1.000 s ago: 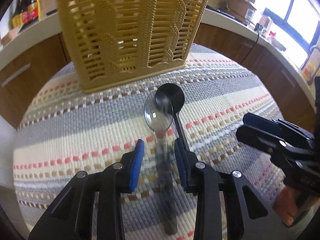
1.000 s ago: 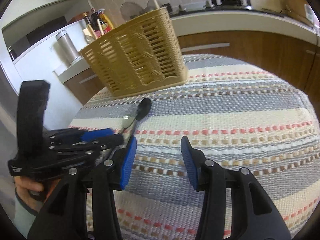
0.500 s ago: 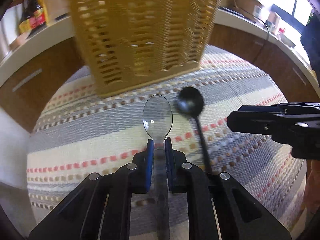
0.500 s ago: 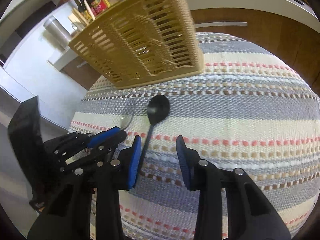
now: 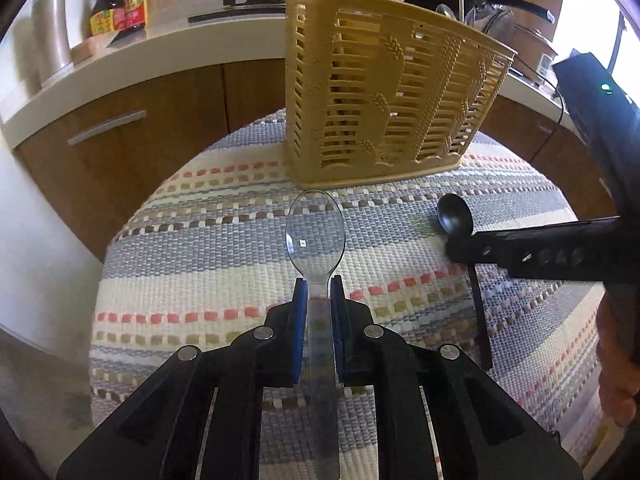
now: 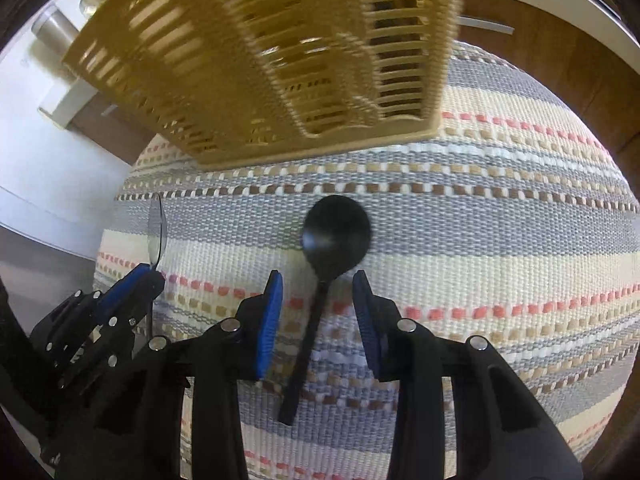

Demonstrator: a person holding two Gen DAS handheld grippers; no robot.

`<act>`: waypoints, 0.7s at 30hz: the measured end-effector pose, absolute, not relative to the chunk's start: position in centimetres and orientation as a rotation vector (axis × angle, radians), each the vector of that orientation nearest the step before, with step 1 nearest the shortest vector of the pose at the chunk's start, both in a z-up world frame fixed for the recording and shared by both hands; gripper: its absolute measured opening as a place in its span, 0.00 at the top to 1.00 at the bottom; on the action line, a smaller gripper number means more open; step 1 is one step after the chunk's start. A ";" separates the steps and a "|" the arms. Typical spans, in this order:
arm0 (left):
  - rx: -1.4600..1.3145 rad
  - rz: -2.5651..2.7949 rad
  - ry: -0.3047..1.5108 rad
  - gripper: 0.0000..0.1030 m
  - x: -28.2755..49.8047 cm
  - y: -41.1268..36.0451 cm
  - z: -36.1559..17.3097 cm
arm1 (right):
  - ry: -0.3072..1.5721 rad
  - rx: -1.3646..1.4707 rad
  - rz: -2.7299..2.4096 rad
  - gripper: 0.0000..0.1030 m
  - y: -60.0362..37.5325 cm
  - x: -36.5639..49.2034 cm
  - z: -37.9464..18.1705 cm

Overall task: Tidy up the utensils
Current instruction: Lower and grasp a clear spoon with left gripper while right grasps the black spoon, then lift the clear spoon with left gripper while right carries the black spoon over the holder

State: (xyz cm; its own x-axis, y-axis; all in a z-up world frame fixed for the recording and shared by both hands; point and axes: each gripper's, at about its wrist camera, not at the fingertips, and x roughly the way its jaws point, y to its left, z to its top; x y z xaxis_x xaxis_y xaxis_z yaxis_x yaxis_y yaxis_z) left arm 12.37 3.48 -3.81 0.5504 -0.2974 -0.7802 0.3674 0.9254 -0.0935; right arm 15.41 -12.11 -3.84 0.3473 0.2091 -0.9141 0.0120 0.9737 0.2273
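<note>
In the left wrist view, the left gripper point(image 5: 319, 284) fills the lower centre of the frame, its blue-padded fingers point(image 5: 299, 308) pressed narrowly against the handle of the clear spoon point(image 5: 316, 236). The spoon's long axis runs straight up the frame, handle toward the bottom edge and bowl pointing away toward the basket. At the right of that frame the black spoon point(image 5: 454, 213) lies flat on the striped cloth point(image 5: 200, 264), well apart from the clear one, with the right gripper crossing over its neck.

In the right wrist view, the right gripper point(image 6: 318, 290) sits at lower centre with its fingers point(image 6: 269, 320) spread moderately, one on each side of the black spoon's point(image 6: 336, 230) handle and touching neither side of it. That spoon's long axis runs from lower centre up the frame, leaning slightly right, bowl at the far end and facing up. At the lower left of this frame the left gripper point(image 6: 138, 280) shows with the clear spoon's point(image 6: 155, 232) bowl seen edge-on above it.

Farthest off, the tan slatted basket point(image 5: 392, 96) stands on the cloth at upper centre, blurred in the right wrist view point(image 6: 280, 56). Behind it run wooden cabinets point(image 5: 160, 120) with sauce bottles point(image 5: 120, 0) at upper left.
</note>
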 end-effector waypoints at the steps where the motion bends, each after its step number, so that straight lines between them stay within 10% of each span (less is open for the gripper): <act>1: 0.080 -0.399 0.901 0.91 12.4 3.1 -3.8 | 1.218 0.167 0.113 0.82 -11.3 15.4 -3.8; 4: 0.066 -0.412 0.879 0.91 12.5 2.7 -3.7 | 1.237 0.056 0.080 0.95 -9.5 15.3 -3.8; 21: -0.095 -0.539 0.422 0.90 8.0 4.7 11.3 | 0.857 -0.016 0.311 0.96 -13.0 7.5 8.8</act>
State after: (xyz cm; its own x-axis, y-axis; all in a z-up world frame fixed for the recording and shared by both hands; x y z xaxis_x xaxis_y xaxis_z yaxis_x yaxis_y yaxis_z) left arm 8.04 4.71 11.32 0.7749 -0.5159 -0.3651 0.4775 0.8563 -0.1965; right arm 7.49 -13.01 8.81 0.6124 0.2638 -0.7453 -0.2763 0.9546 0.1109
